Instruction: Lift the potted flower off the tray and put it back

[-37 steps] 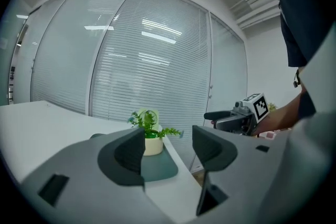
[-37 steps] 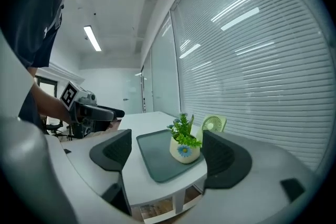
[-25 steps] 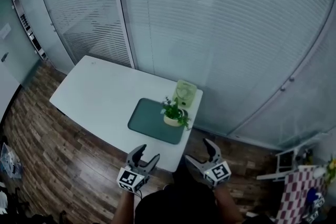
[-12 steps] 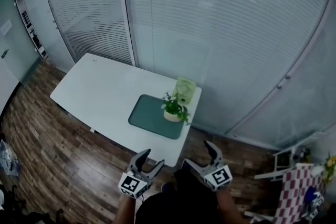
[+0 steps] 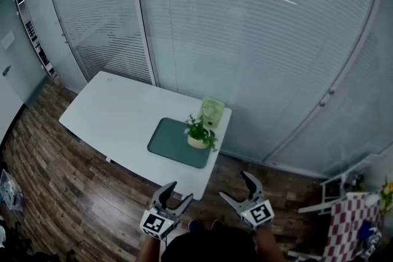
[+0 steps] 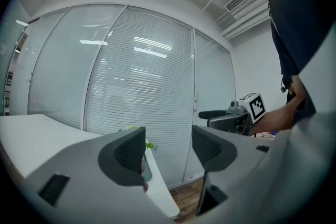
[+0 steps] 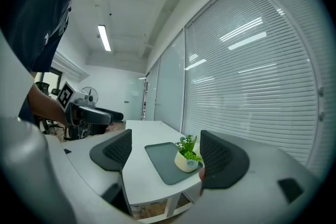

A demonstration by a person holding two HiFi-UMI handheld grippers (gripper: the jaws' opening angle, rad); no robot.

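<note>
We hold the left hand-held gripper (image 5: 179, 192) and right hand-held gripper (image 5: 234, 185) open and empty, farther back from the desk (image 5: 116, 108) than before. The potted flower (image 5: 199, 134) stays on the tray (image 5: 167, 142).

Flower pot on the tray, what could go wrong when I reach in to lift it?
The pot sits at a tray corner near the table edge; a clumsy nudge might tip it off. Leaves spill over its rim, so the jaws could crush them. The green object close behind might get bumped.
</note>
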